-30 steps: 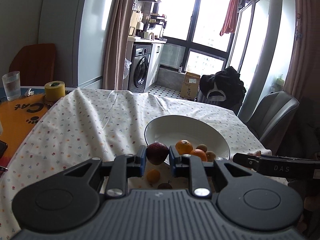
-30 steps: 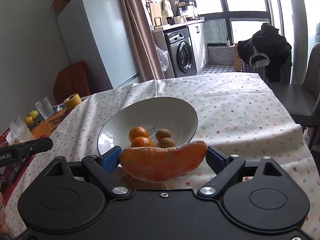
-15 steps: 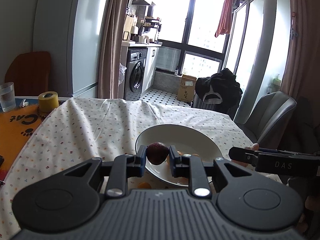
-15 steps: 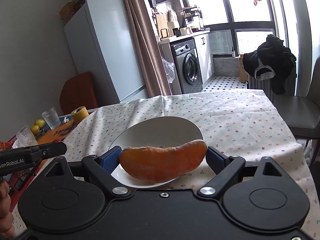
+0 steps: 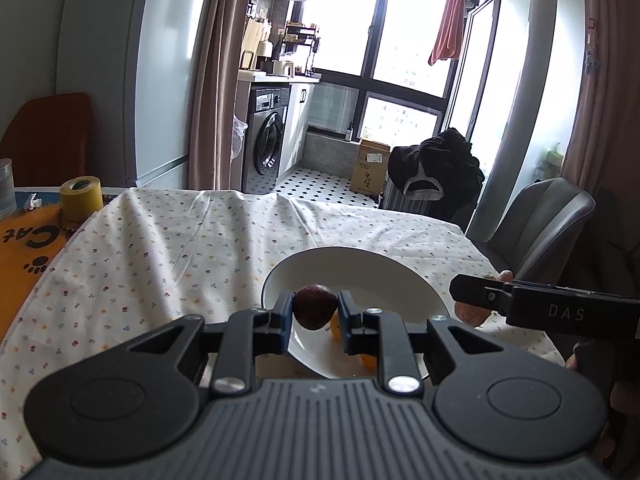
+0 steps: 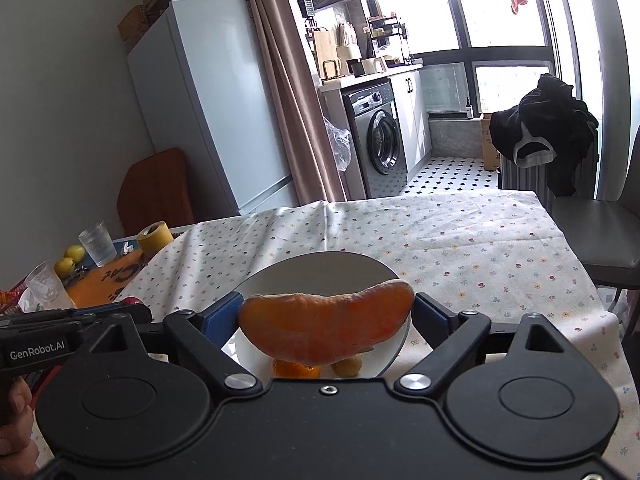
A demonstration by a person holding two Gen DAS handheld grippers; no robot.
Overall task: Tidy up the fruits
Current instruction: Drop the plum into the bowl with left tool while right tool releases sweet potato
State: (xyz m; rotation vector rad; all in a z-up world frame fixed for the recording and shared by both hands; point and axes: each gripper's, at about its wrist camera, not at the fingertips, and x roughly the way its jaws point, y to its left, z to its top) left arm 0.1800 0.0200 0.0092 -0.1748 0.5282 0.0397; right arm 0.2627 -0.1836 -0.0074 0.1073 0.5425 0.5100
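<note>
both claws have been raised above the white ceramic bowl (image 5: 372,264); the left claw (image 5: 314,312) is clamped on a round dark-red fruit (image 5: 315,306), the right claw (image 6: 328,322) on a soft orange crescent-shaped slice (image 6: 326,326), judged easily crushed.

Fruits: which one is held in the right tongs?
The orange wedge, long and curved, clamped end to end in the right tongs. The left tongs hold a small round dark-red fruit instead.
</note>
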